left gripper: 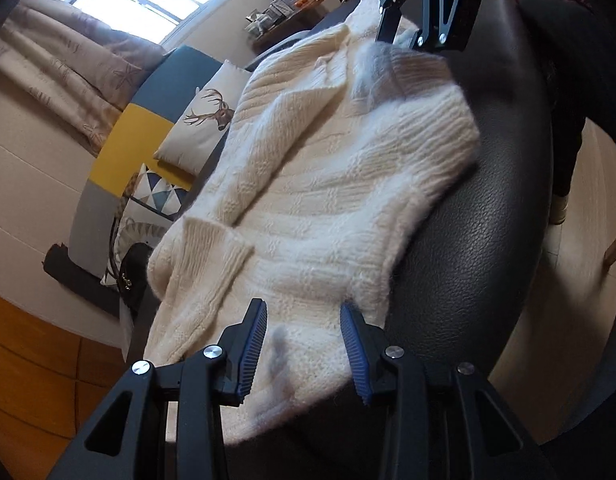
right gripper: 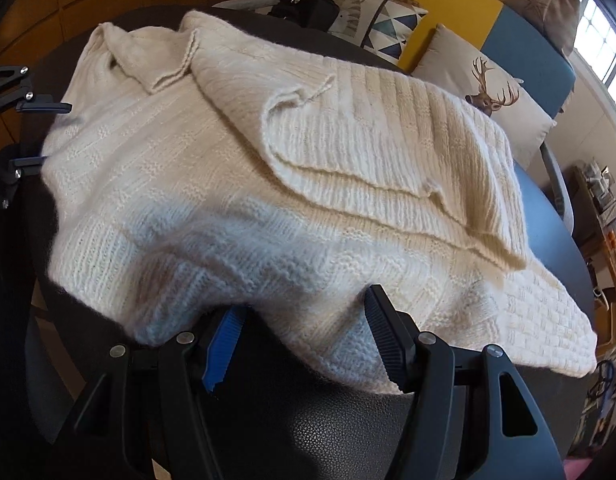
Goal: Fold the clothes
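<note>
A cream knitted sweater (right gripper: 236, 184) lies partly folded across a black leather-look table (right gripper: 340, 424), filling the middle of both views. At bottom centre, the right gripper (right gripper: 304, 336) stands wide apart, its pads straddling the sweater's near edge. The left gripper (left gripper: 304, 344) likewise gapes over a hem, its pads not pressing it.

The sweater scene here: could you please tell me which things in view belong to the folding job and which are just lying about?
Belongs to the job:
cream knit sweater
left gripper
right gripper
black padded surface under the sweater

Just lying about:
deer cushion
triangle-pattern cushion
small black bag
</note>
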Available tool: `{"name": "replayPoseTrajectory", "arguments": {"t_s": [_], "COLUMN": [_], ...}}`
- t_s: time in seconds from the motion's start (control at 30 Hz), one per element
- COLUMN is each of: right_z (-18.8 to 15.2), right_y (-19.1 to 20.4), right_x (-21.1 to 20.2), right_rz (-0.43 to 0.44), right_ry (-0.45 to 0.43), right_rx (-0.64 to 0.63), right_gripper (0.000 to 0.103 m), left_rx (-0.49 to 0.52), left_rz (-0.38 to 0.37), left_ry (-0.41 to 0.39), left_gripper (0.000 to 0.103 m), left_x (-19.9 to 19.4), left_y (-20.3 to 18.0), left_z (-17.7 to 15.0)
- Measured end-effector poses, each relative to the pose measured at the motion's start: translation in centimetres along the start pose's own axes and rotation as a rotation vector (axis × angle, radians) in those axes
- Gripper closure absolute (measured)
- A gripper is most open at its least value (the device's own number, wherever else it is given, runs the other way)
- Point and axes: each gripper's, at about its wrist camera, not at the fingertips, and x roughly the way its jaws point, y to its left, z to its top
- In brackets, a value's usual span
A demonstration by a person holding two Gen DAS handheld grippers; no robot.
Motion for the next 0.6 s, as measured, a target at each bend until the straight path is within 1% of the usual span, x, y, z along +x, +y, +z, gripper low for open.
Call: {"name": "replayPoseTrajectory", "arguments": {"t_s": [0.1, 0.13, 0.23, 0.3, 0.33, 0.47, 0.6], "right_z": [-0.3, -0.5, -0.8, -1.0, -1.1, -0.9, -0.8], "right_y": [-0.4, -0.5, -1.2, -1.8, -1.8, -0.9, -0.5], "right_x": [0.0, 0.0, 0.2, 0.4, 0.3, -0.1, -0.2], "right_rz": [0.018, 0.026, 0.048, 0.075, 0.075, 0.028, 0.012], "right_ry": [0.002, 0.0, -0.008, -0.014, -0.017, -0.031, -0.032], "right_rx": [0.034, 0.05, 0.118, 0.174, 0.181, 0.128, 0.107], "right_gripper": [0.038, 0.038, 0.031, 0.03, 0.03, 0.03, 0.03], "left_rx": [-0.027, -0.031, -0.034, -0.034, -0.027, -0.003, -0.021], "left_rz": [-0.061, -0.065, -0.064, -0.072, -0.07, -0.06, -0.14], "left_ry": [0.006, 0.009, 0.016, 0.014, 0.006, -0.032, -0.049], "left_gripper": [0.064, 0.064, 0.064, 0.064, 0.064, 0.064, 0.064], "left_x": [-1.1, -1.2, -0.7, 0.1, 0.4, 1.2, 0.0], "left_y": [0.8, 0.8, 0.5, 0.0, -0.2, -0.9, -1.1], "left_z": [-0.7, -0.8, -0.6, -0.1, 0.2, 1.2, 1.2]}}
